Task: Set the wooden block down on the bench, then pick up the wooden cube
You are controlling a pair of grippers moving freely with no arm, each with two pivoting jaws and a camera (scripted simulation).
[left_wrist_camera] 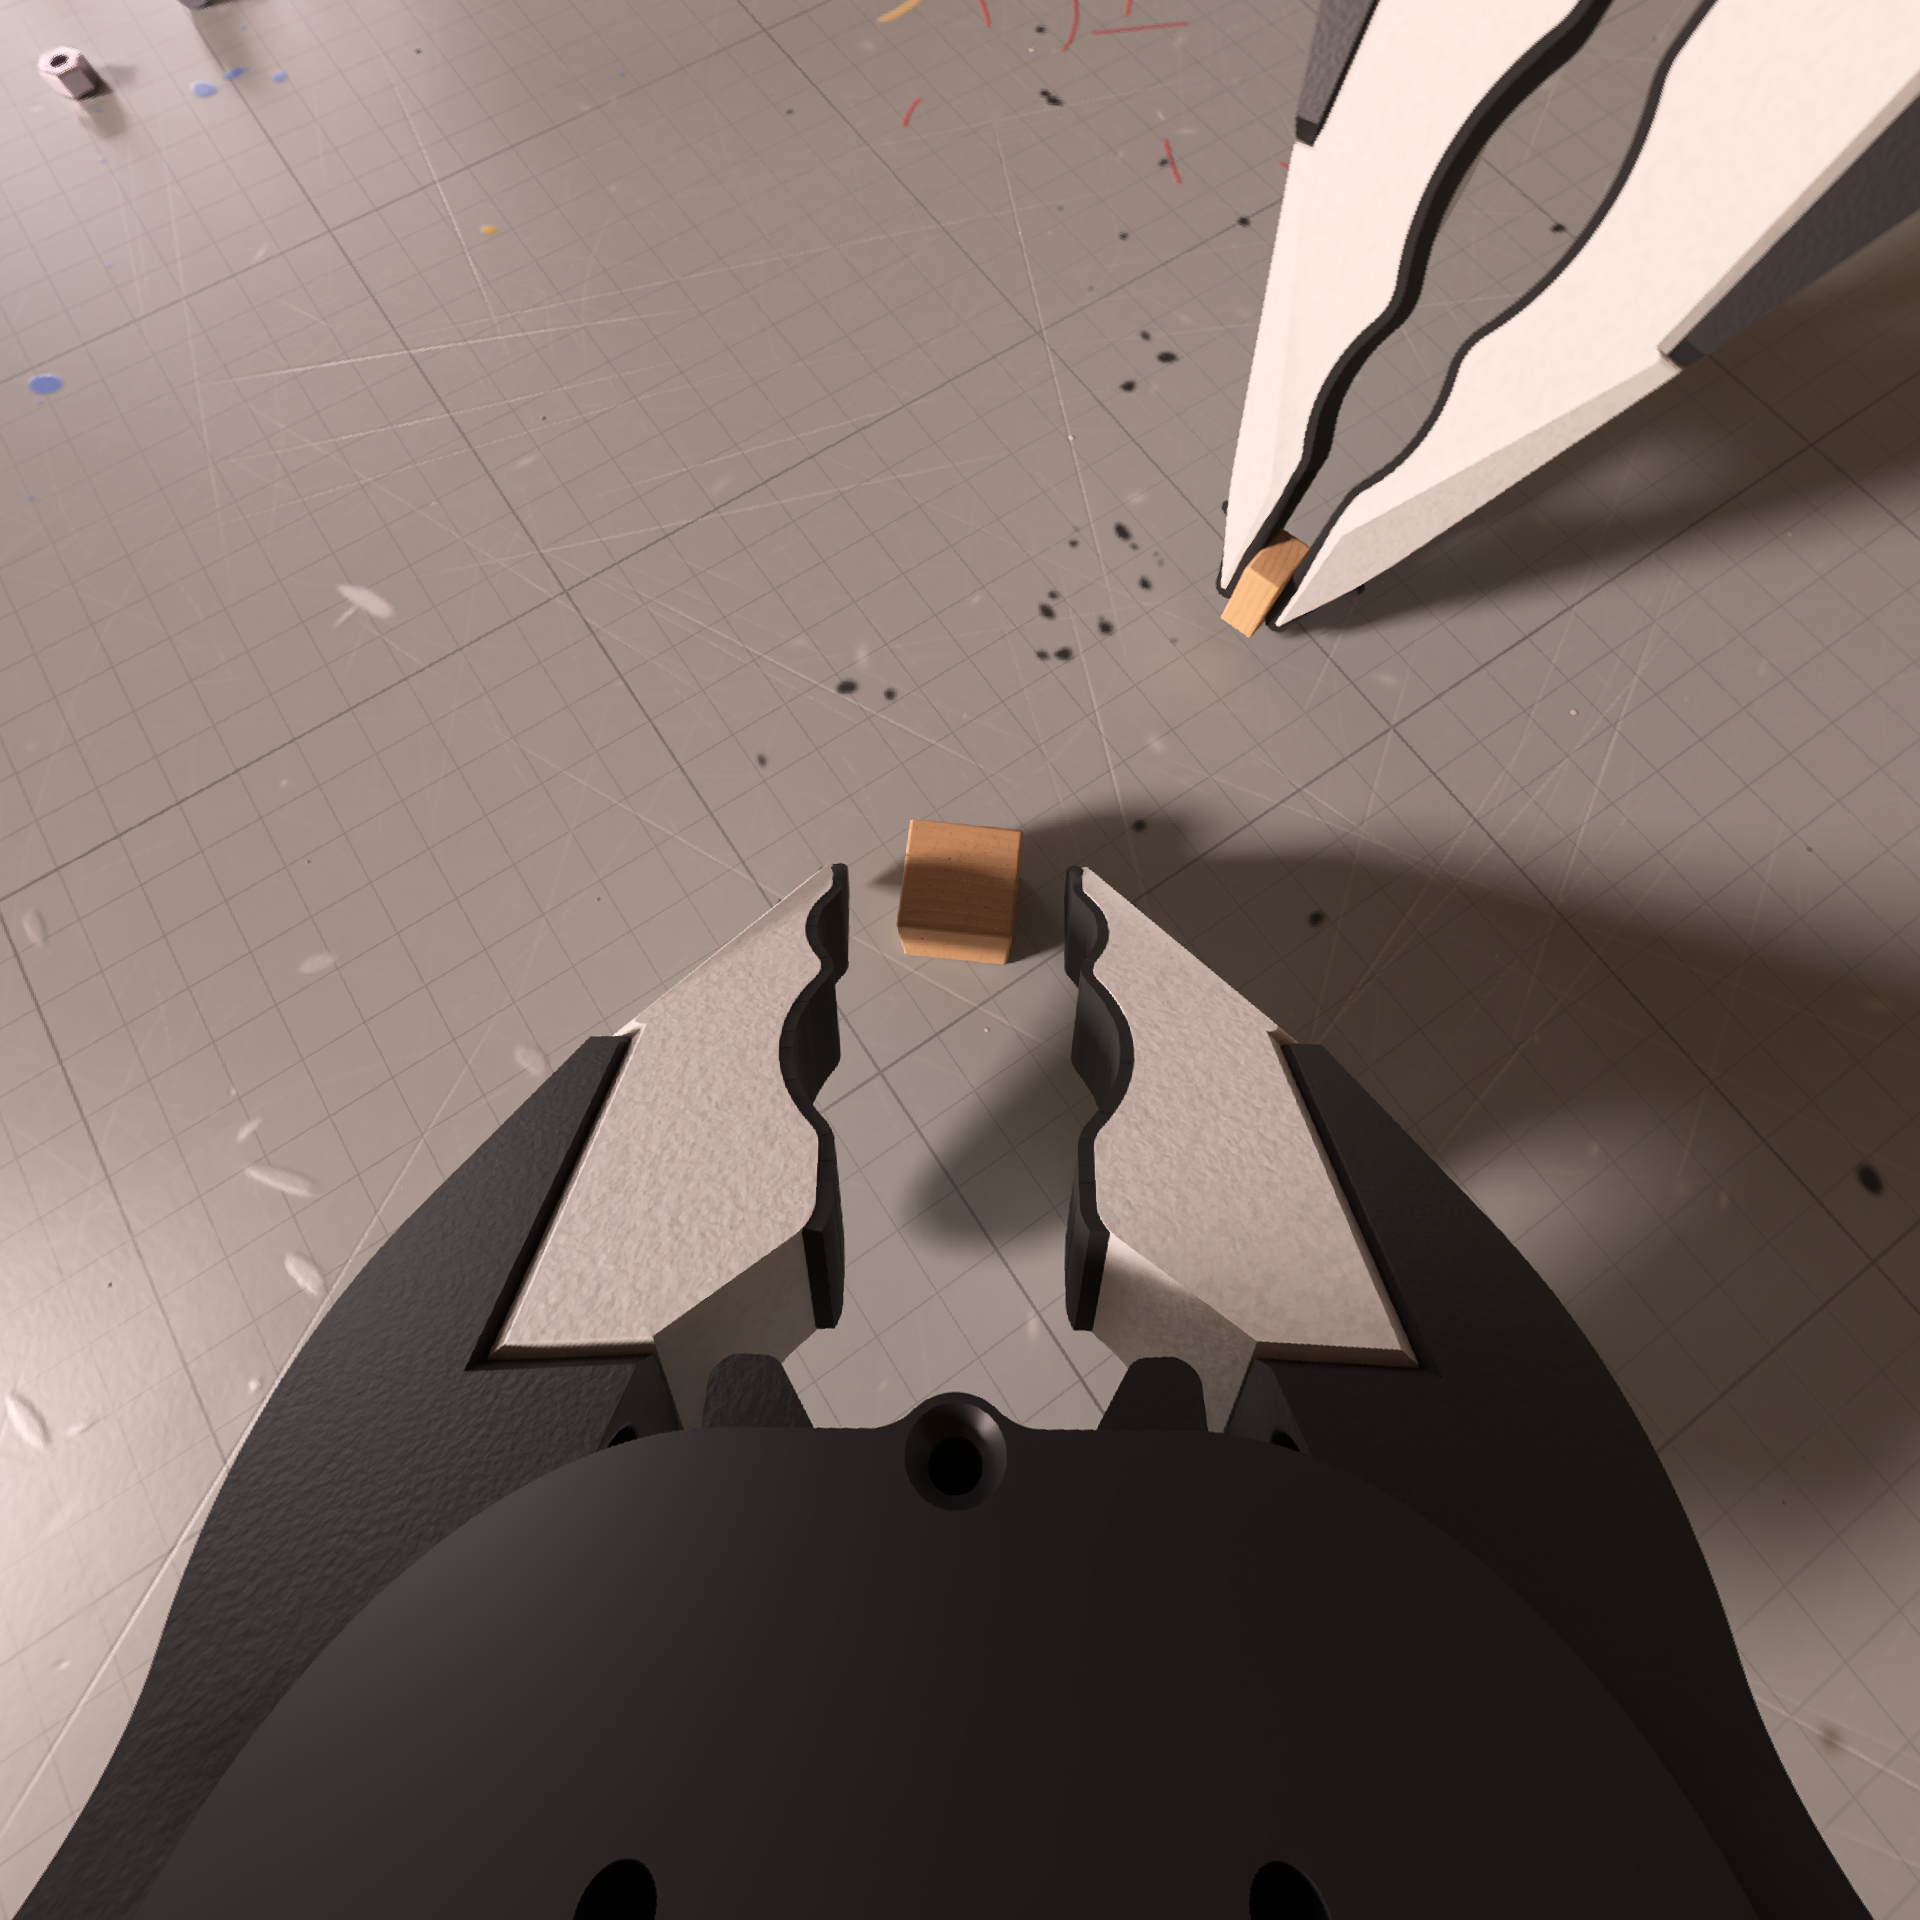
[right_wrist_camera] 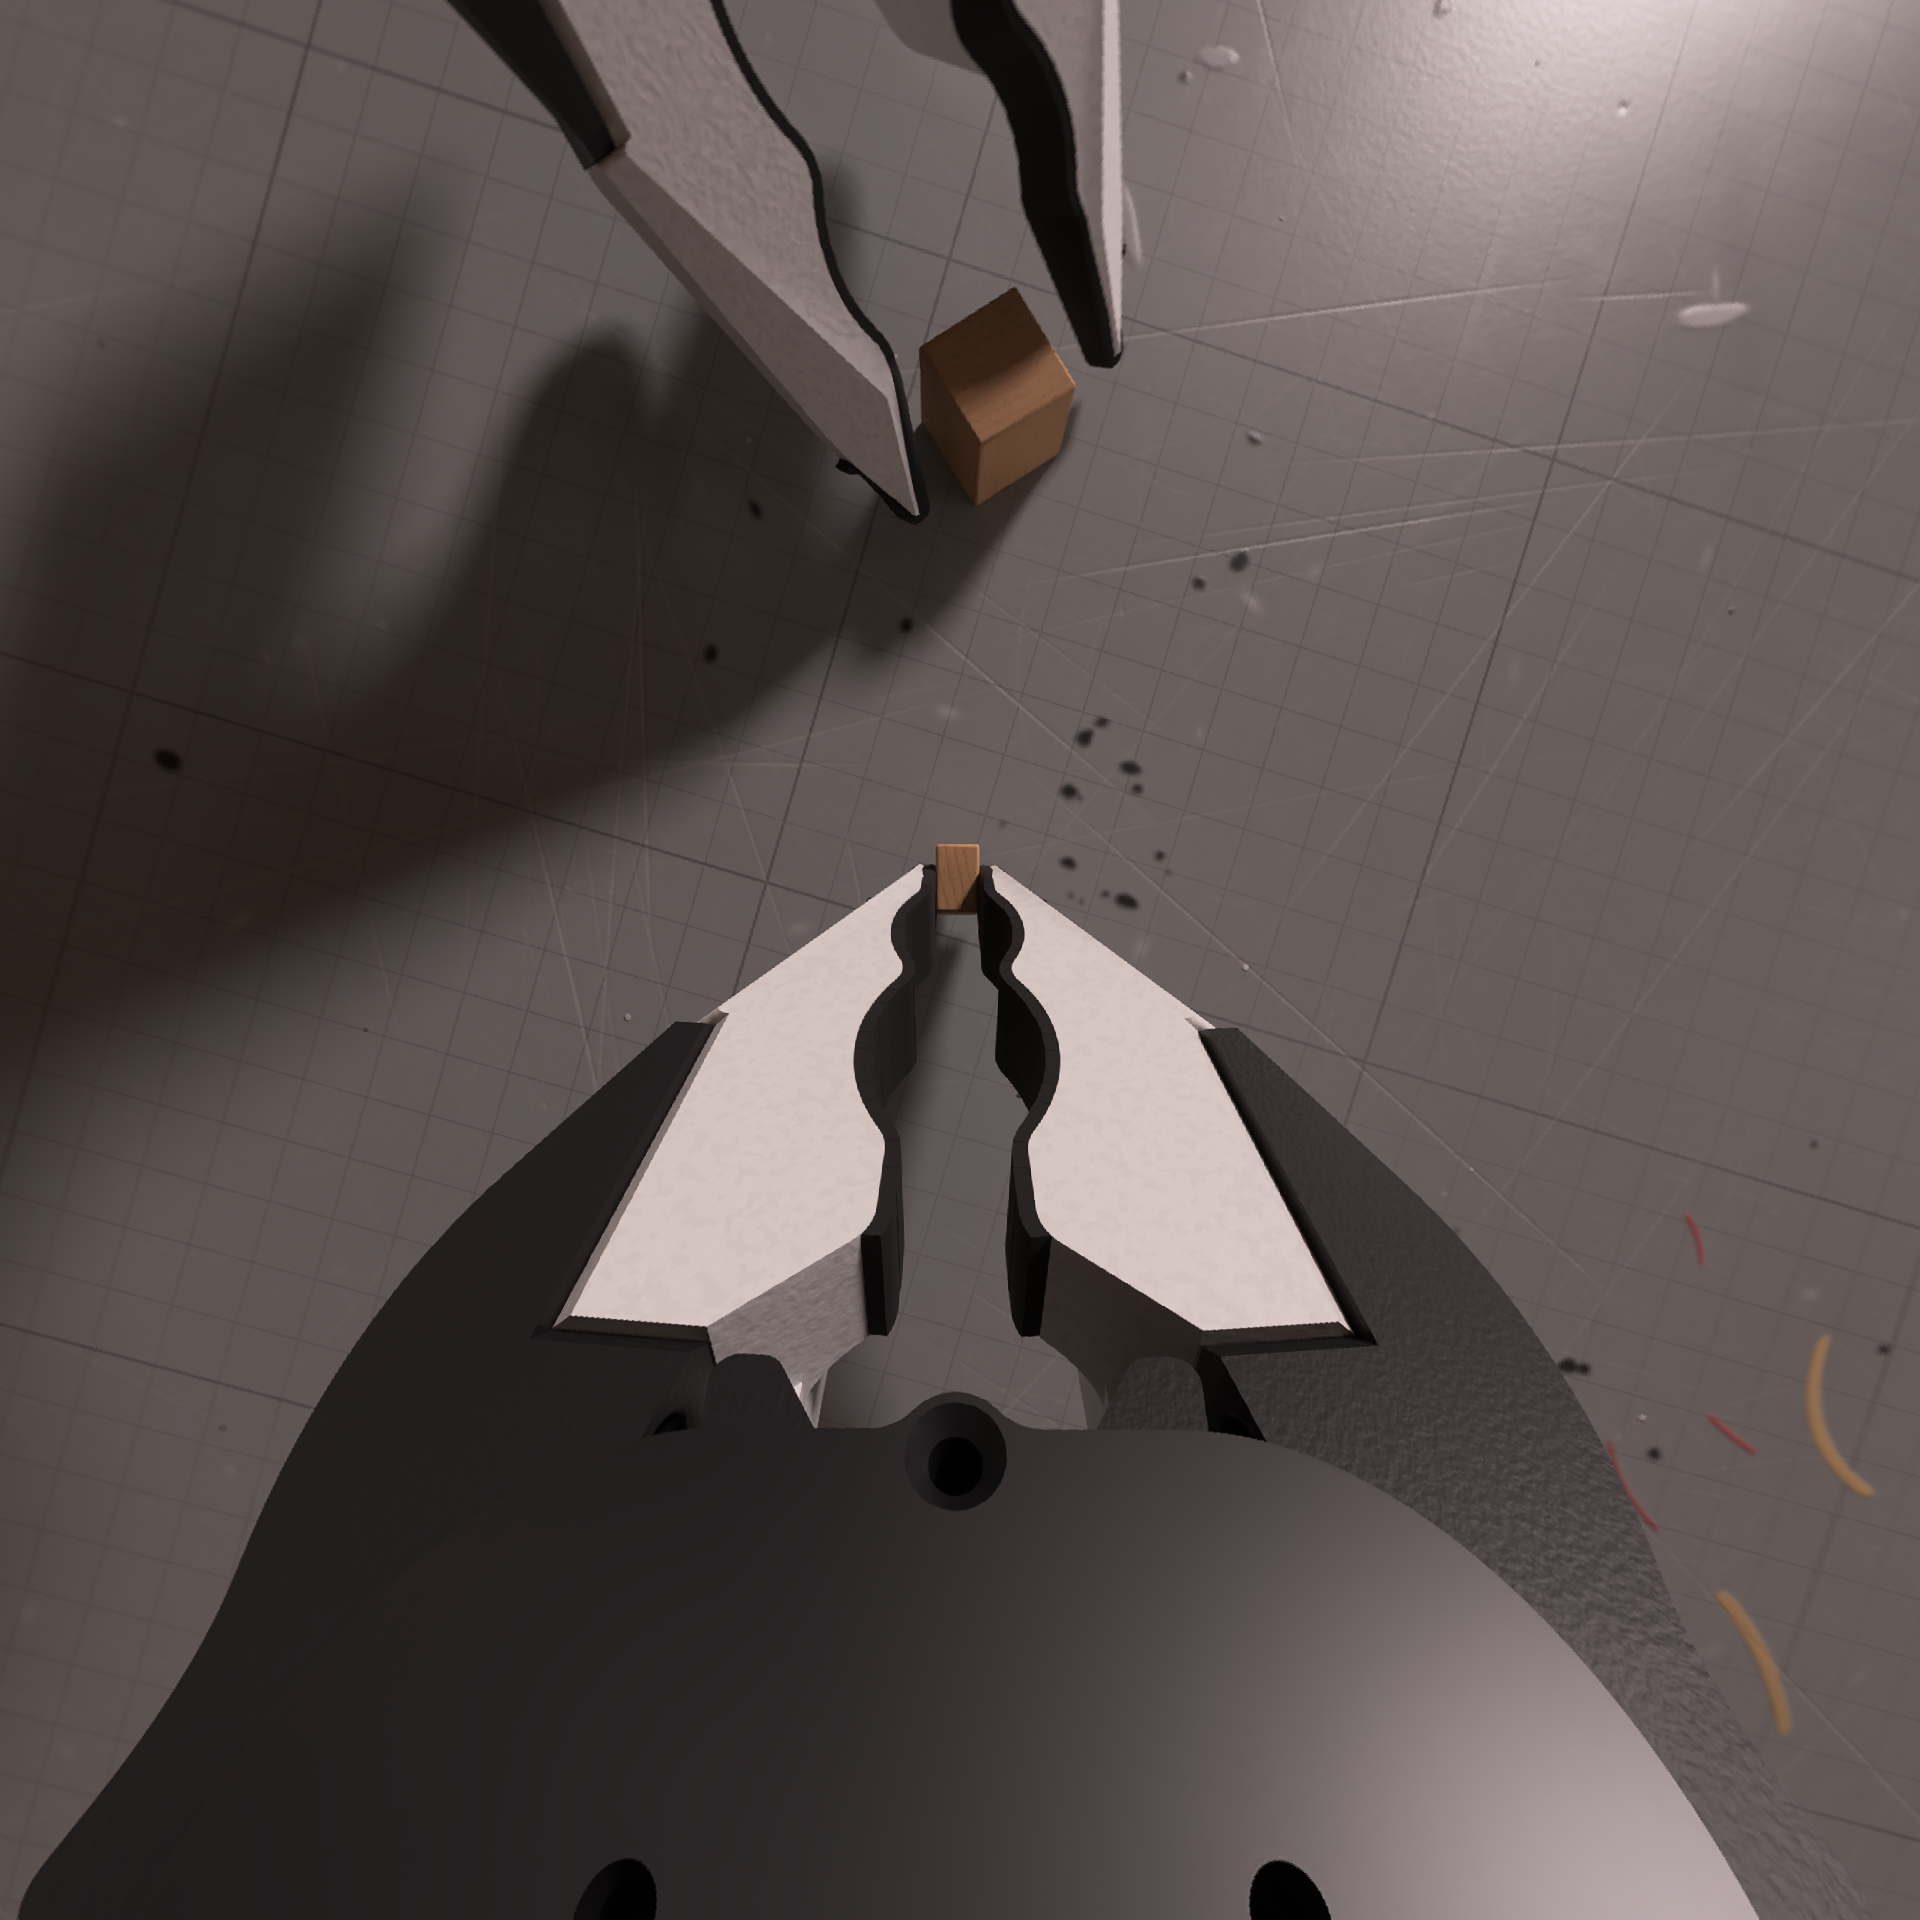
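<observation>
In my left wrist view the left hand-held gripper (left_wrist_camera: 956,883) stood wide open and empty, with the larger wooden block (left_wrist_camera: 956,902) on the bench (left_wrist_camera: 416,520) at frame centre, dead ahead between its tips, touching neither. At upper right, the right hand-held gripper (left_wrist_camera: 1260,603) was pinched onto the small, pale wooden cube (left_wrist_camera: 1259,590), down near the bench.

Both cubes (left_wrist_camera: 956,891) (right_wrist_camera: 957,878) matt pale wood; bench (left_wrist_camera: 520,520) matt, scratched, paint-flecked.

Grey gridded bench (left_wrist_camera: 520,520) (scratched, paint-flecked), wooden block (left_wrist_camera: 956,894), metal nut (left_wrist_camera: 68,75)
</observation>
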